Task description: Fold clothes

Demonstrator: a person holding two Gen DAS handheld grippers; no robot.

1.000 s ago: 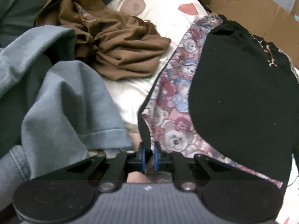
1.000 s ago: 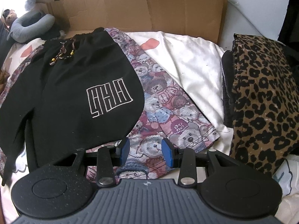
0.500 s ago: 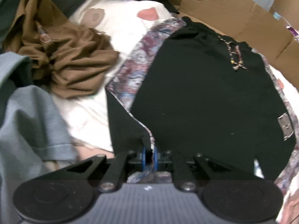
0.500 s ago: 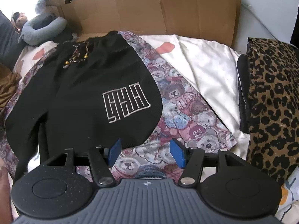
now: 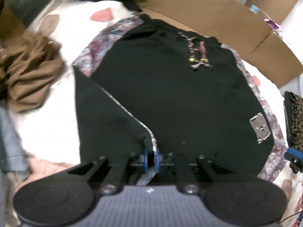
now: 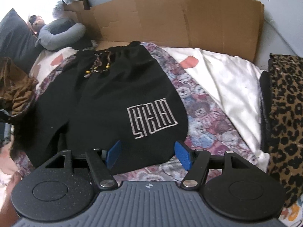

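My left gripper (image 5: 151, 158) pinches one black garment's (image 6: 106, 102) hem. My right gripper (image 6: 147, 154) hangs open above its angular grey emblem (image 6: 151, 121), which I cannot read.

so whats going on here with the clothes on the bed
A person is folding with two handheld grippers. The left gripper is shut on the edge of the teddy-bear print fabric and lifts it beside the black shorts lying on top. The right gripper is open, holding nothing, over the hem of the shorts.
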